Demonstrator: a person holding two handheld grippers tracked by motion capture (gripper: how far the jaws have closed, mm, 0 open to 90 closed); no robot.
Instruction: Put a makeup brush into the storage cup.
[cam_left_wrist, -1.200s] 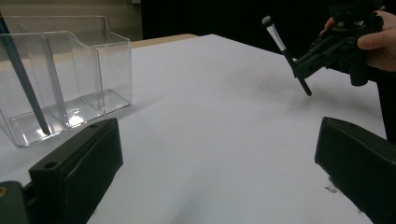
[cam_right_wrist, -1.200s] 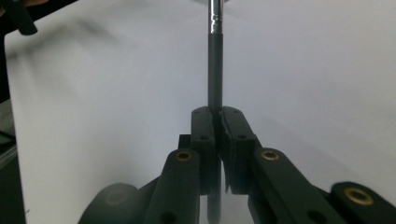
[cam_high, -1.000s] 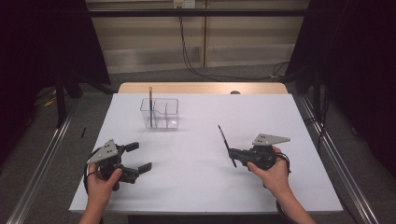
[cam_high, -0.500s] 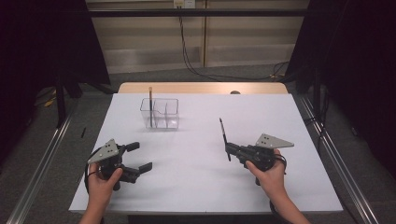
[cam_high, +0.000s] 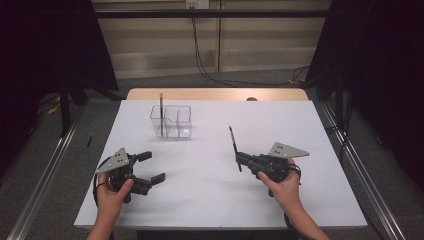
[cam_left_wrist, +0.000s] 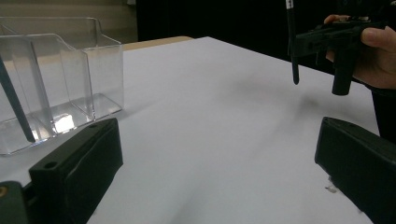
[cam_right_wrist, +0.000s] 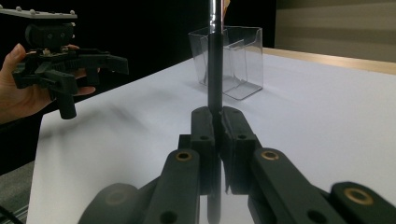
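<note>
The white tabletop (cam_high: 210, 200) lay under both claws. The clear box (cam_high: 171, 121) stood ahead and left of the right claw (cam_high: 239, 161), which pinched a black pen (cam_high: 233, 141) upright. The left claw (cam_high: 150, 167) waited, jaws wide apart, holding nothing. Best to keep the pen straight and lower it slowly into a free slot.

Lab recording bay, white-topped table (cam_high: 210, 200), black curtains (cam_high: 45, 45), trailing wall cables (cam_high: 200, 55)
</note>
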